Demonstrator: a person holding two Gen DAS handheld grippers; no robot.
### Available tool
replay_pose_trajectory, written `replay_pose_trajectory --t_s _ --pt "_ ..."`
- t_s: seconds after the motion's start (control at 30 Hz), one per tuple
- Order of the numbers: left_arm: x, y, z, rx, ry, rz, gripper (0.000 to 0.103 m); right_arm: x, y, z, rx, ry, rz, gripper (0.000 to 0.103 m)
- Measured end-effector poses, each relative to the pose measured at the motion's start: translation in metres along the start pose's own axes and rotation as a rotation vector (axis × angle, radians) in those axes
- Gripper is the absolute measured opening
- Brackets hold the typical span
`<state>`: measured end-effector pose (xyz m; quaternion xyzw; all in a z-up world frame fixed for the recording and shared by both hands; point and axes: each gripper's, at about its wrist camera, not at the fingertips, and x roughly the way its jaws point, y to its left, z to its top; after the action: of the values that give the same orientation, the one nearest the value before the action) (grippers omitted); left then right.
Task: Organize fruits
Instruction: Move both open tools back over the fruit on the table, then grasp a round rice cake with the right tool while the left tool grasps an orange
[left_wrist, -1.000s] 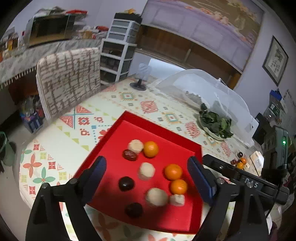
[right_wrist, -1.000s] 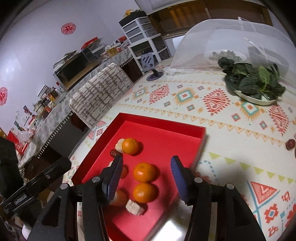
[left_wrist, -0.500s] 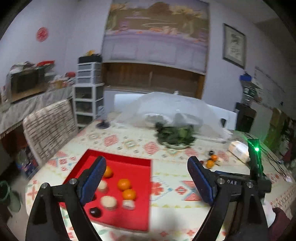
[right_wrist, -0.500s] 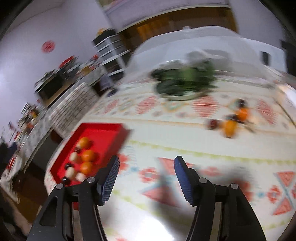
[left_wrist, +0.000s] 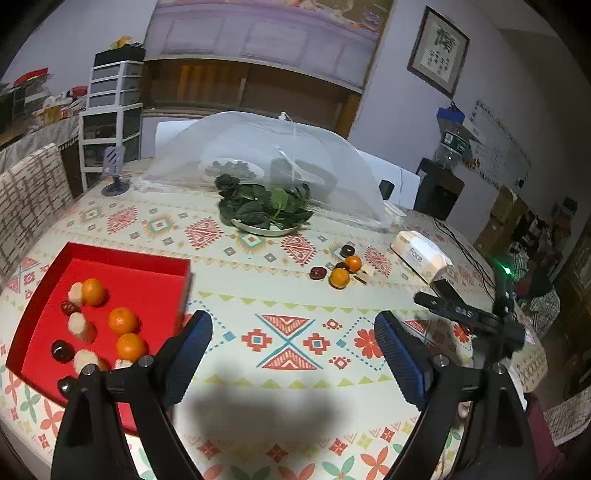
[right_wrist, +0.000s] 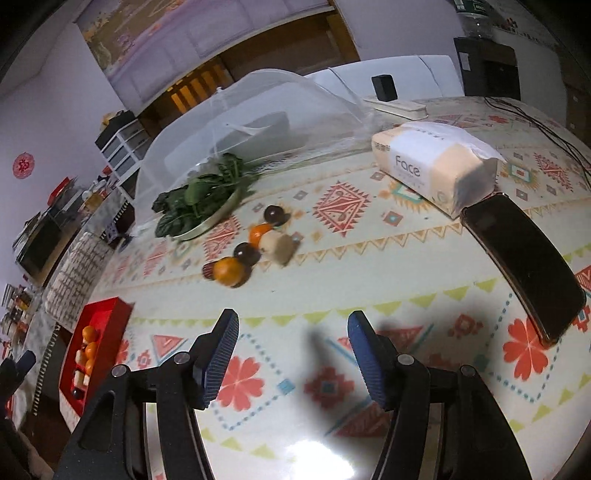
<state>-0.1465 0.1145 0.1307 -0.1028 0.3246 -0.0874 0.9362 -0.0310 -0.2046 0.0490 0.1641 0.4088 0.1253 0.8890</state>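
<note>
Left gripper (left_wrist: 293, 349) spread wide, empty, over patterned worktop (left_wrist: 258, 299) beside shallow red tray (left_wrist: 155, 280) holding oranges and pale fruit pieces. Right gripper (right_wrist: 291, 345) partly spread, empty, jaws just been opening; loose cluster of small oranges and dark fruits (right_wrist: 245, 253) lies ahead.

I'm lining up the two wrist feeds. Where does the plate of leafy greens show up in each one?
Left wrist view: plate of leafy greens sits upper centre, just in front of the mesh food cover.
Right wrist view: plate of leafy greens sits left of centre, tilted by the lens, at the cover's near edge.
Shared landmark: the loose fruit cluster lies on the tablecloth in front of the plate in both.
</note>
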Motion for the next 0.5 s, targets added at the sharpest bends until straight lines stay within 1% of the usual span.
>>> replay_pose_trajectory --t_s 0.13,0.27,0.33,0.4,0.5 --pt "0.012 -0.007 0.000 0.026 0.020 0.010 0.089 0.023 0.000 0.011 0.019 0.013 0.021 0.066" --pt "0.028 -0.007 -0.003 0.034 0.045 0.021 0.089 0.050 0.011 0.030 0.021 0.019 0.044 0.066" --pt "0.036 -0.004 -0.005 0.023 0.066 0.020 0.089 0.064 0.020 0.042 0.007 0.017 0.029 0.066" --pt "0.042 0.000 -0.005 0.011 0.083 0.020 0.089 0.079 0.027 0.056 -0.015 0.015 -0.007 0.066" --pt "0.047 0.004 -0.008 0.004 0.098 0.021 0.089 0.107 0.033 0.074 -0.025 0.035 -0.046 0.066"
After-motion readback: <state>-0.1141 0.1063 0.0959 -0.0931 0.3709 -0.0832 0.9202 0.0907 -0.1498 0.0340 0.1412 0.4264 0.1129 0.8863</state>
